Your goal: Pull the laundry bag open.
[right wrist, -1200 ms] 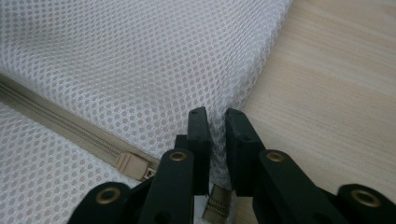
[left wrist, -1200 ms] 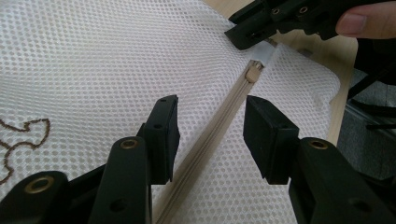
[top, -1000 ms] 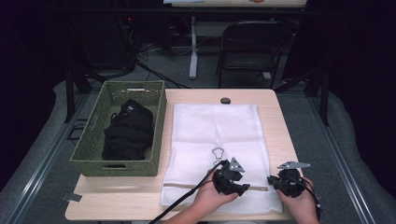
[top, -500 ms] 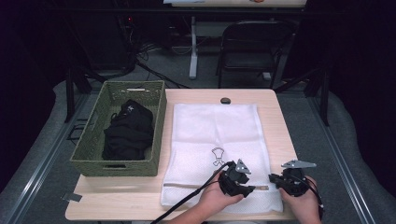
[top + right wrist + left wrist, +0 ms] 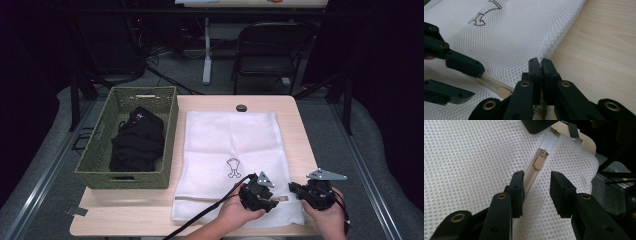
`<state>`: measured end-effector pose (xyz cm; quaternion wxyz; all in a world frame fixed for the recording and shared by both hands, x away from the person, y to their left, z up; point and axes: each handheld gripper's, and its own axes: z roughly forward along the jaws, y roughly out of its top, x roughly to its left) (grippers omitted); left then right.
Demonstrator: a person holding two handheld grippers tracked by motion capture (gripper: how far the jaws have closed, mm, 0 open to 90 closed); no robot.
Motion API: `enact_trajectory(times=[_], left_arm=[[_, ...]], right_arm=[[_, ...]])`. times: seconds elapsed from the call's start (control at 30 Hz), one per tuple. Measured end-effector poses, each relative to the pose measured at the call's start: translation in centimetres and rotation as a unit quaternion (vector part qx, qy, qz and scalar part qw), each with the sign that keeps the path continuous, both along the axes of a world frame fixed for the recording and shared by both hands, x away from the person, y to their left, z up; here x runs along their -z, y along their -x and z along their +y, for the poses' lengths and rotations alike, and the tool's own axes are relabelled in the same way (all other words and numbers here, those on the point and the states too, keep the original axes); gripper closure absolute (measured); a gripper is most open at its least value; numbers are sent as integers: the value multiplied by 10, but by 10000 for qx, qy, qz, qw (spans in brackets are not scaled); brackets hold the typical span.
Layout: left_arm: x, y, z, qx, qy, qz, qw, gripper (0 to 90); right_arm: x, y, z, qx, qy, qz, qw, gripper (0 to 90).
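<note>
A white mesh laundry bag [image 5: 230, 150] lies flat mid-table. Left gripper [image 5: 537, 186], jaws just closing but still apart, straddles the beige zipper [image 5: 538, 163] near the bag's front edge. Right gripper [image 5: 541, 65] pinches the bag's corner shut.

The place looks like a lab or recording studio: a light wooden table [image 5: 235, 104] stands on grey carpet inside a dark, curtained bay, with metal floor rails [image 5: 37, 187], loose black cables [image 5: 155, 60] and a black folding chair [image 5: 267, 55] behind.
</note>
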<state>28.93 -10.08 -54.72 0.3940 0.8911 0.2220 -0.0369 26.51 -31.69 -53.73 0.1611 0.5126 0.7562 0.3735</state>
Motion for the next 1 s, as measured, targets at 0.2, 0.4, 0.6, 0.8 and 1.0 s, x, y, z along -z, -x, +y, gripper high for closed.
enact_trajectory(times=[0.2,0.4,0.6,0.8,1.0], left_arm=[[1,0,-4,71,-33,27,10000,658],[5,1,-9,148,27,91,9998,666],[9,-1,-10,184,84,150,9997,654],[8,-2,-13,208,-5,75,9998,626],[7,-4,-16,275,-32,51,9996,608]], right_arm=[[-6,3,3,-32,-68,-74,9999,874],[-9,4,6,-75,-85,-172,9998,876],[-11,4,8,-112,-93,-208,9997,876],[-12,4,10,-154,-87,-237,9996,877],[-13,5,12,-178,-93,-249,9995,877]])
